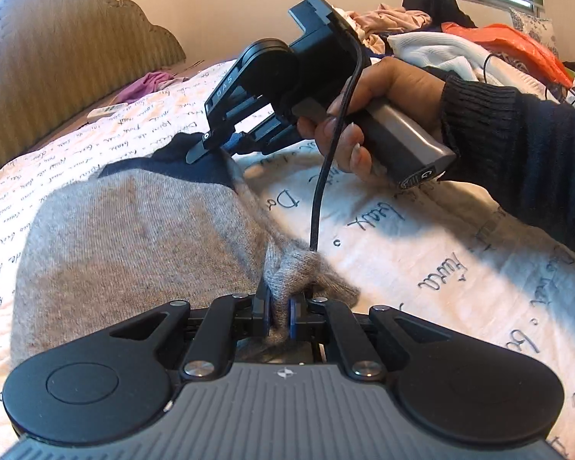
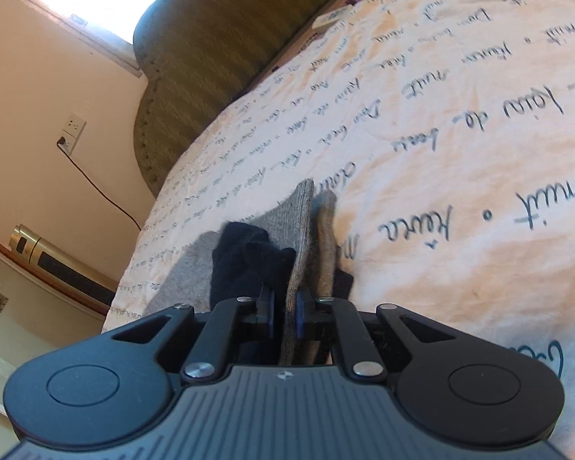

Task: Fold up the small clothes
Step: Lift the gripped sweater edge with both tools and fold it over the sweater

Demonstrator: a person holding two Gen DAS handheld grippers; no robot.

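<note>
Left gripper [image 1: 279, 312] clamped on grey sweater [image 1: 134, 237] edge, lower centre of frame. Right gripper [image 2: 285, 312] pinches navy-trimmed end, upper centre. Sweater lies on bedspread [image 1: 421, 237]. Step: folding 1 side over. Next: carry both ends together, keep edge taut.

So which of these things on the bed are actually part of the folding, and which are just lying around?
In the job:
grey sweater
left gripper
right gripper

Just lying about:
purple garment
remote control
clothes pile
</note>
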